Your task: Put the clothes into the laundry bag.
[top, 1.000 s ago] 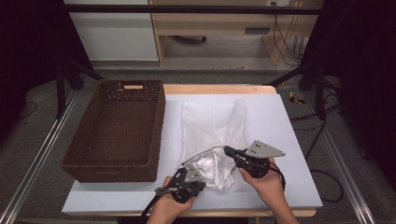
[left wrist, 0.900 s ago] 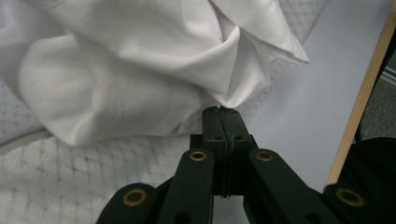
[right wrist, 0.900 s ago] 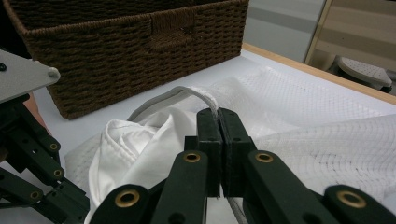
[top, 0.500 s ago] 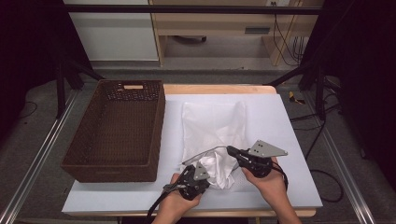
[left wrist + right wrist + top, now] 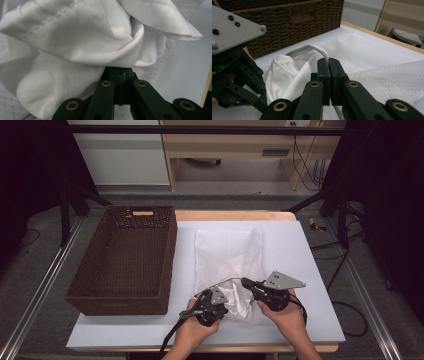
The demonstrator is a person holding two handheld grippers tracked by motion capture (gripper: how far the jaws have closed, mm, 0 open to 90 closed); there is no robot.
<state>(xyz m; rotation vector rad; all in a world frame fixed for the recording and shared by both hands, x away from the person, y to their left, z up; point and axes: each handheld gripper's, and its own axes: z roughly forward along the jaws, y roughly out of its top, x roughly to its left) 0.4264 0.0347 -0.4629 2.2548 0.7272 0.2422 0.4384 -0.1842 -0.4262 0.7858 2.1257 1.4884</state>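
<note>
While both hands rest at near edge of table, we log: white cloth bunched at mouth of white mesh bag, which lies flat on table centre, just right of brown wicker basket. Left gripper: we find jaws clenched, tips buried in cloth folds, gripping cloth. Right gripper: we note jaws pressed together on grey-corded rim of mesh bag, holding it raised beside cloth. Grippers near each other, cloth between them.
</note>
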